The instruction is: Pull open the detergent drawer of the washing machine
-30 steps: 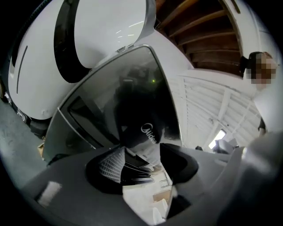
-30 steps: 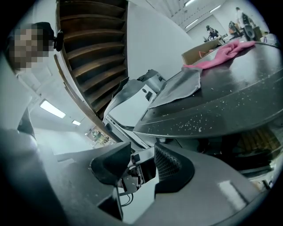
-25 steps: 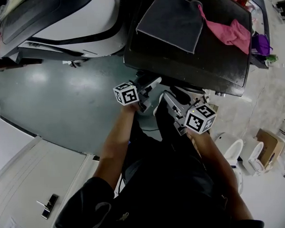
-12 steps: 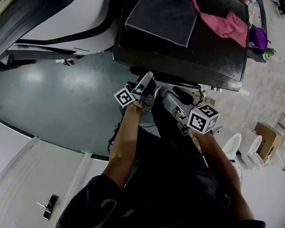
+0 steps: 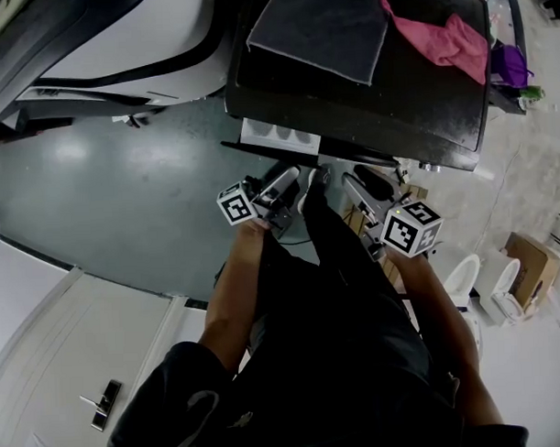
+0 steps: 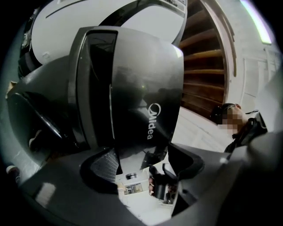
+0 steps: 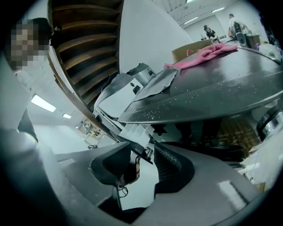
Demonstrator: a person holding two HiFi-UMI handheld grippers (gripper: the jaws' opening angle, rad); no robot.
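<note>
While the detergent drawer [image 5: 279, 135] is sticking out, white, from the dark front of the washing machine [image 5: 422, 103], under the grey cloth [image 5: 324, 29] and pink cloth [image 5: 439, 38] lying on top, the left gripper [image 5: 288, 179] is hovering just below it. Its jaws are standing apart, just now closing a little, clamping nothing. The right gripper [image 5: 354, 183] is keeping its jaws apart too; a dark edge, possibly the drawer's front, is showing between them.
</note>
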